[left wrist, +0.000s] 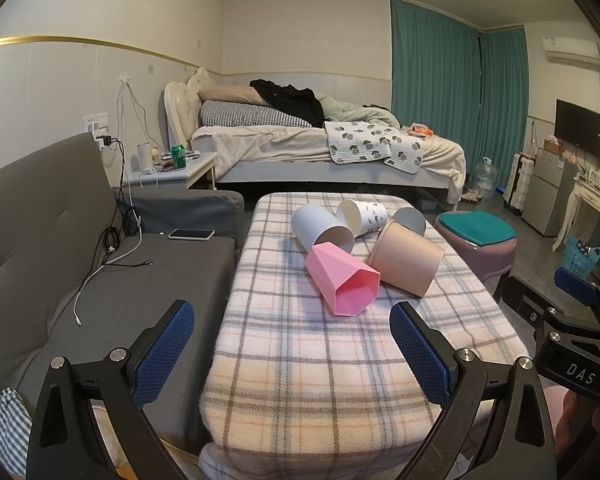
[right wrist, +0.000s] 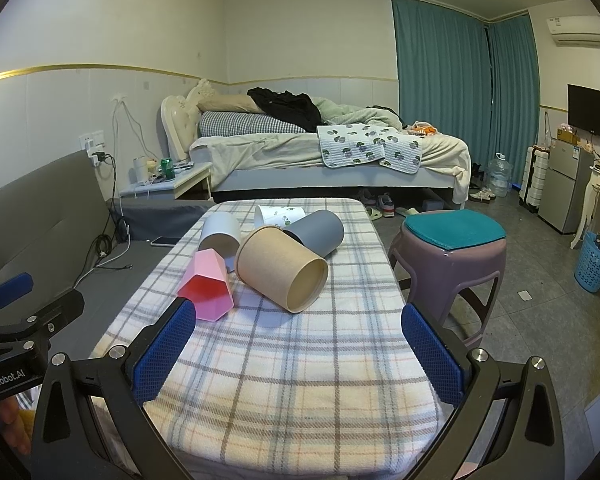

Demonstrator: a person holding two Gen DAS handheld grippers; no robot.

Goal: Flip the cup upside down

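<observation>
Five cups are seen lying on their sides, clustered on the plaid table (left wrist: pixel 340 380): pink cup (left wrist: pixel 342 279) nearest, tan cup (left wrist: pixel 406 258) beside it. Left gripper (left wrist: pixel 292 354) and right gripper (right wrist: pixel 298 356) are held wide apart, empty, short of the cups.

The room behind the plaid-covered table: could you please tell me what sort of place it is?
It looks like a lived-in bedroom or studio flat: an unmade bed along the far wall, a grey sofa beside the table, and a small fridge under a wall television.
</observation>
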